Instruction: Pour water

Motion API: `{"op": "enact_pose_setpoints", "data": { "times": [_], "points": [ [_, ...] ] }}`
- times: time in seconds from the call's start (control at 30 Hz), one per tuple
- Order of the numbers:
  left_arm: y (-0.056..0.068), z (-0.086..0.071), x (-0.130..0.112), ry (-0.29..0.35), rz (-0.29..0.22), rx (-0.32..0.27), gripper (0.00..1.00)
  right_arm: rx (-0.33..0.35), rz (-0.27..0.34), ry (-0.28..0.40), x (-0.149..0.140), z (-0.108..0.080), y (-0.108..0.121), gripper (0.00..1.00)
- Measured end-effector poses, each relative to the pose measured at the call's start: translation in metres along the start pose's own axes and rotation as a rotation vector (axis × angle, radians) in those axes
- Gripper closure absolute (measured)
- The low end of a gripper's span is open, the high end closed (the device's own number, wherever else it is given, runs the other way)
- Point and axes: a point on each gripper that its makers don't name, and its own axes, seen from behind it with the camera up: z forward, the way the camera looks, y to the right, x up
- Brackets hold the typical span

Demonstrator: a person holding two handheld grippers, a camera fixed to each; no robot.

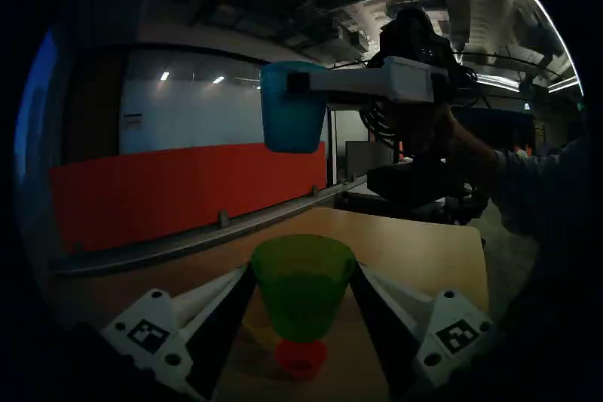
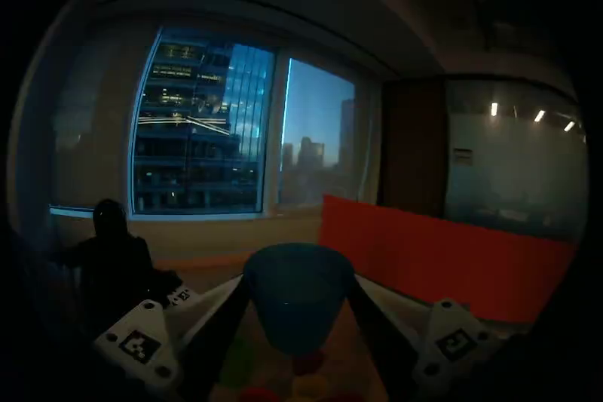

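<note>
A green cup (image 1: 301, 293) with a red foot (image 1: 300, 357) sits upright between the fingers of my left gripper (image 1: 301, 277), which is shut on it just over the wooden table (image 1: 422, 251). Higher up and farther off, a blue cup (image 1: 292, 108) hangs upright in the air, held by my right gripper (image 1: 295, 85) with a hand (image 1: 445, 138) behind it. In the right gripper view the blue cup (image 2: 298, 304) stands between the fingers of the right gripper (image 2: 298, 285), which press on both its sides. No water is visible.
A low red partition (image 1: 173, 191) runs along the table's far side, with glass walls behind. Small green (image 2: 237, 360), red (image 2: 309, 363) and yellow (image 2: 309, 385) shapes lie below the blue cup. A dark shape (image 2: 113, 259) stands at the left before large windows (image 2: 203, 130).
</note>
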Motion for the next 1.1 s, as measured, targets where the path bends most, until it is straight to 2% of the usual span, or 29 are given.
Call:
{"op": "enact_pose_setpoints", "data": {
  "times": [0.33,1.1],
  "points": [
    [-0.007,-0.004,0.001,-0.001,0.005,0.020,0.13,-0.032,0.008,-0.021,-0.013,-0.010,0.015,0.10],
    [-0.035,-0.030,0.003,-0.012,0.014,0.099,0.13,-0.167,0.044,-0.024,-0.039,-0.079,0.068,0.09]
  ]
}}
